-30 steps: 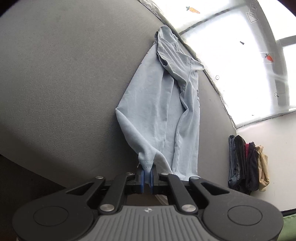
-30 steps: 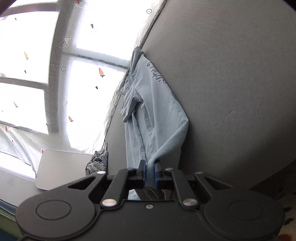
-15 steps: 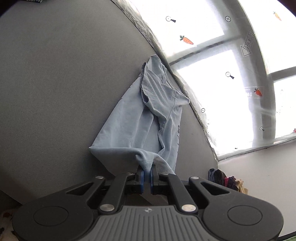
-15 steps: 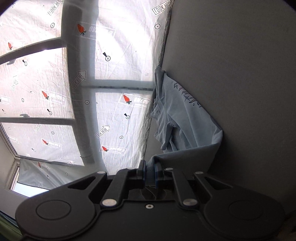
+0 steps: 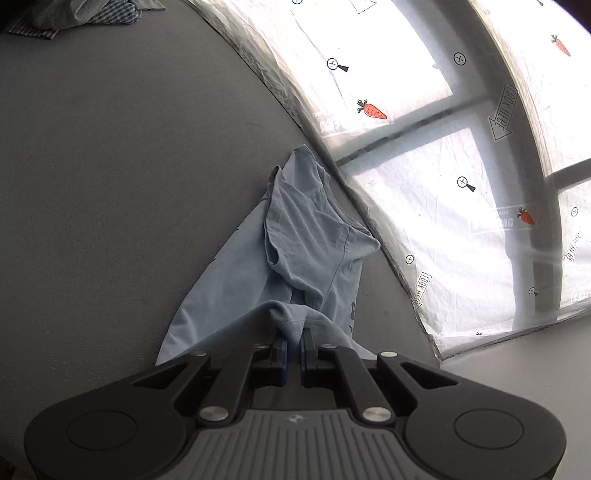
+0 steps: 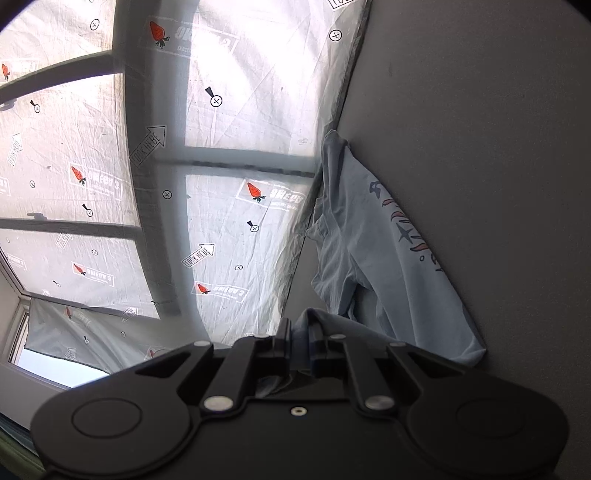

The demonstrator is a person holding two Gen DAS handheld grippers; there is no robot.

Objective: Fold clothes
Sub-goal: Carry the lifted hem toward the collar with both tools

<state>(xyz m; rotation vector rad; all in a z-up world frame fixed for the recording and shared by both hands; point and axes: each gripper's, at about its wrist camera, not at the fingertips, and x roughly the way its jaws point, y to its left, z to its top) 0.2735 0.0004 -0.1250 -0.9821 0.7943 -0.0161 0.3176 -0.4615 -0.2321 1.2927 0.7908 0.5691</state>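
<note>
I have both grippers, left (image 5: 293, 341) and right (image 6: 300, 332), clamped on the blue shirt's (image 5: 310, 243) hem corners to carry the lower half over the counter (image 5: 110, 166).

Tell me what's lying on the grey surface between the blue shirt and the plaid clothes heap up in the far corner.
Nothing: in the left wrist view, bare grey surface runs from the blue shirt to the plaid clothes heap.

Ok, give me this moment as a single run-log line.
phase: folding, hem lifted | left gripper: shut on light blue T-shirt | right gripper: shut on same shirt | surface: grey table
</note>
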